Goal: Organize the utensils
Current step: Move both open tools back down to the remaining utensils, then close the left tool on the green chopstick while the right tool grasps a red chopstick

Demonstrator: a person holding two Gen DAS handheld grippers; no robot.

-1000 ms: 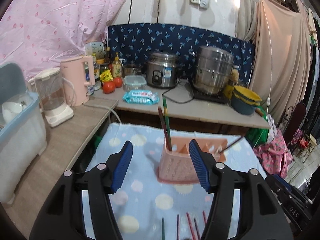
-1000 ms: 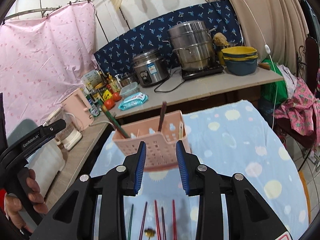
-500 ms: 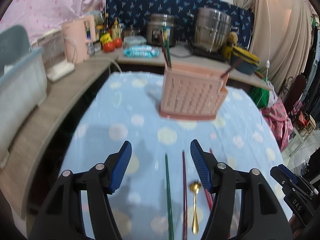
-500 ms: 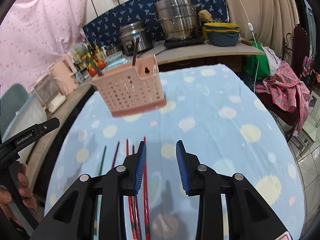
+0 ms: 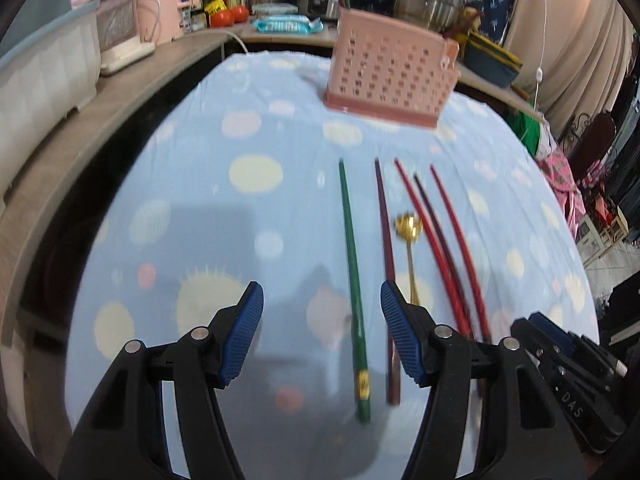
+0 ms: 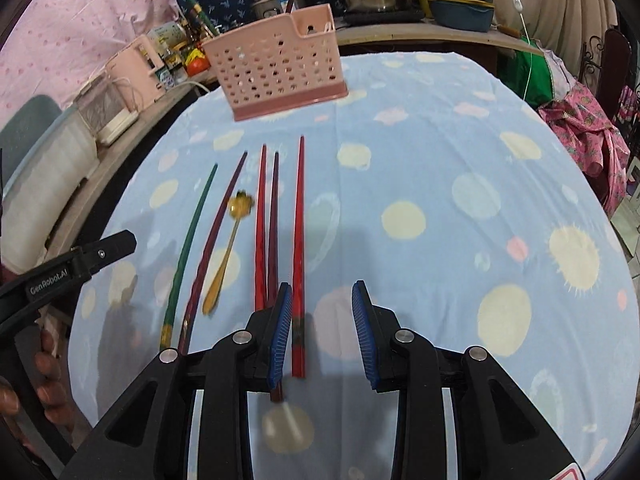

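While a few chopsticks already stand in the pink basket (image 5: 390, 76) ahead, I hold both grippers, left (image 5: 322, 334) and right (image 6: 322, 334), open and empty above five chopsticks (image 6: 298, 232) and a gold spoon (image 6: 226, 256).

Both wrist views angled down, close over tablecloth (image 5: 192, 208); share chopsticks, basket (image 6: 276, 76)

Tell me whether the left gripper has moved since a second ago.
Yes. The left gripper has come down and back from the pink basket, which now sits far up the frame, and its open jaws now straddle the green chopstick on the cloth.
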